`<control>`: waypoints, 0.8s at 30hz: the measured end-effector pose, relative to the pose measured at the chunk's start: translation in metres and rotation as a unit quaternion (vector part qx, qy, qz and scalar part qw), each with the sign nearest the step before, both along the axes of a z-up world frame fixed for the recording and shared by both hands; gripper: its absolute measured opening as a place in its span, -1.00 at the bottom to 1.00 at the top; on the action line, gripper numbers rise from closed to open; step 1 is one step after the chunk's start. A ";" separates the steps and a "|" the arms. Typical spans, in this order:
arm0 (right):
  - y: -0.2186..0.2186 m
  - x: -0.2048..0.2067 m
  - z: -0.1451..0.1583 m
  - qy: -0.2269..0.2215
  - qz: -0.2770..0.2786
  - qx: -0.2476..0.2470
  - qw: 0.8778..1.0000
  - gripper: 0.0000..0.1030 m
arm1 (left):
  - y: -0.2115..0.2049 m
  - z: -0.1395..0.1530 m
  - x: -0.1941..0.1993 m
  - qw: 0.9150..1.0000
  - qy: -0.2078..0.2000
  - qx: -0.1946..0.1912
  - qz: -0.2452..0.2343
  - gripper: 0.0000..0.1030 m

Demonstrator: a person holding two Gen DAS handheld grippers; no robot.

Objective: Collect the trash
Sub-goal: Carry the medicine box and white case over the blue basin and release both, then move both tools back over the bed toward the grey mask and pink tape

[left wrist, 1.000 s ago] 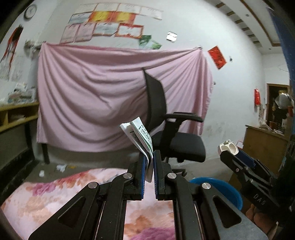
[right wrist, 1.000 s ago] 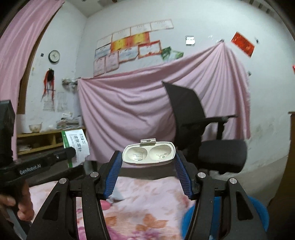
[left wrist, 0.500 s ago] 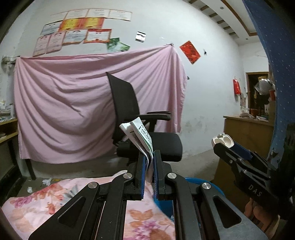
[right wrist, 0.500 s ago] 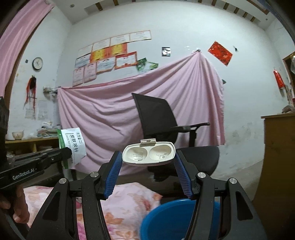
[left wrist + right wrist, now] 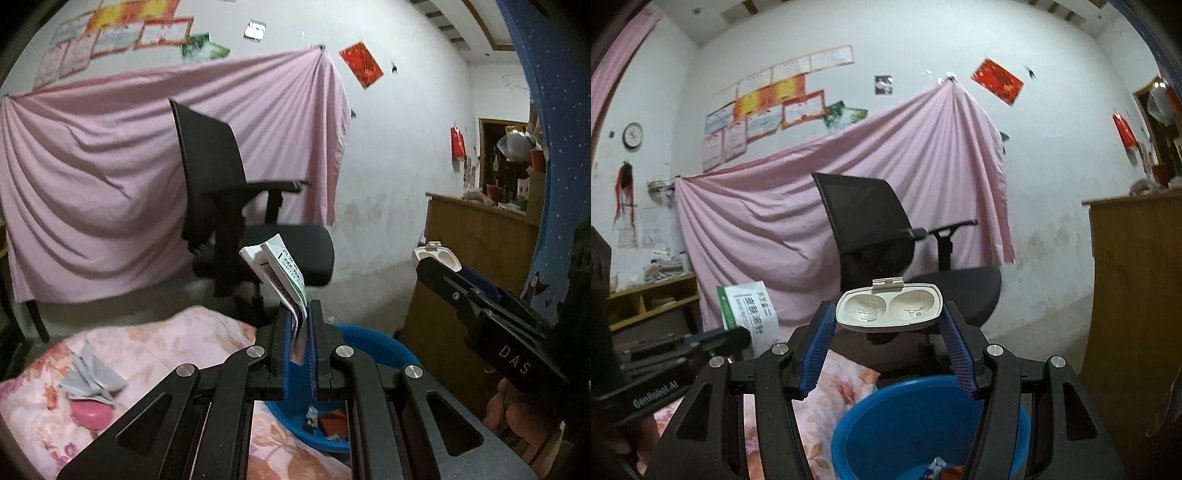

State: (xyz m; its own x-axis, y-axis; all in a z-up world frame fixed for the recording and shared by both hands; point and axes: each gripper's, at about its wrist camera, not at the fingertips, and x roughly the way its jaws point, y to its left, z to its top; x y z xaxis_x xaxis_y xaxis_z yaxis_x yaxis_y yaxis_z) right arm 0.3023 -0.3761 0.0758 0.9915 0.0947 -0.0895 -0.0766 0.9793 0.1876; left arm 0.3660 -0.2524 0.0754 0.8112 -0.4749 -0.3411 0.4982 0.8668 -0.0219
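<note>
My left gripper (image 5: 300, 332) is shut on a white and green packet (image 5: 279, 271), which also shows in the right wrist view (image 5: 748, 314). My right gripper (image 5: 888, 328) is shut on an open white plastic case (image 5: 889, 306) with two round hollows; the case also shows in the left wrist view (image 5: 437, 254). A blue bin (image 5: 923, 417) stands below both grippers, with some wrappers at its bottom (image 5: 328, 424). Both grippers are held above its rim.
A bed with a pink floral cover (image 5: 155, 354) lies left of the bin, with a grey rag (image 5: 90, 376) and a pink object (image 5: 92, 415) on it. A black office chair (image 5: 240, 221) stands behind. A wooden cabinet (image 5: 1134, 295) stands to the right.
Both grippers have swung right, away from the bed and over the blue bin, and tilted down. Each still holds its item.
</note>
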 end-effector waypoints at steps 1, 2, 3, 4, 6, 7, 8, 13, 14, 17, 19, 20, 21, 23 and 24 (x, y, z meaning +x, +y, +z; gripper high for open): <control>-0.002 0.002 -0.002 0.006 0.002 0.006 1.000 0.10 | -0.001 -0.002 0.002 1.000 0.008 0.000 -0.002 -0.88; -0.004 0.005 -0.003 0.012 0.004 0.010 1.000 0.10 | -0.003 -0.003 0.006 1.000 0.017 0.000 -0.006 -0.88; -0.005 0.007 -0.005 0.018 0.004 0.014 1.000 0.10 | -0.004 -0.005 0.009 1.000 0.025 0.000 -0.007 -0.88; -0.007 0.009 -0.007 0.025 0.003 0.016 1.000 0.10 | -0.004 -0.008 0.009 1.000 0.030 0.000 -0.007 -0.88; -0.008 0.011 -0.008 0.031 0.003 0.018 0.999 0.10 | -0.005 -0.010 0.012 0.999 0.038 0.002 -0.004 -0.88; -0.009 0.012 -0.009 0.035 0.003 0.019 0.999 0.10 | -0.003 -0.012 0.013 0.999 0.041 0.000 -0.003 -0.87; -0.008 0.012 -0.009 0.037 0.003 0.020 0.999 0.10 | 0.000 -0.013 0.013 0.999 0.046 -0.005 -0.003 -0.87; -0.010 0.016 -0.013 0.053 0.004 0.030 0.998 0.11 | 0.003 -0.018 0.018 0.998 0.065 -0.014 -0.004 -0.85; -0.010 0.018 -0.014 0.056 0.004 0.029 0.998 0.11 | 0.002 -0.019 0.018 0.998 0.068 -0.012 -0.003 -0.81; -0.009 0.021 -0.015 0.065 0.004 0.030 0.997 0.12 | 0.002 -0.022 0.019 0.997 0.077 -0.010 -0.001 -0.34; -0.010 0.023 -0.016 0.071 0.003 0.031 0.997 0.13 | 0.006 -0.024 0.018 0.997 0.078 -0.020 0.002 -0.21; -0.010 0.023 -0.016 0.072 0.003 0.031 0.997 0.13 | 0.008 -0.024 0.018 0.997 0.078 -0.023 0.004 -0.21; -0.010 0.022 -0.016 0.072 0.002 0.032 0.997 0.14 | 0.009 -0.024 0.018 0.997 0.078 -0.022 0.007 -0.21; -0.010 0.022 -0.016 0.071 0.001 0.032 0.997 0.15 | 0.011 -0.023 0.017 0.997 0.076 -0.022 0.012 -0.21; -0.010 0.021 -0.015 0.070 0.000 0.032 0.997 0.15 | 0.012 -0.023 0.017 0.997 0.075 -0.022 0.013 -0.21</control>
State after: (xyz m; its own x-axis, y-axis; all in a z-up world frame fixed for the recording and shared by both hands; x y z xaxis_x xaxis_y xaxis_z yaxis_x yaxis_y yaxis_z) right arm 0.3231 -0.3865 0.0603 0.9698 0.1054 -0.2198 -0.0463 0.9648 0.2587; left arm 0.3827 -0.2404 0.0526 0.7651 -0.4709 -0.4391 0.4633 0.8762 -0.1325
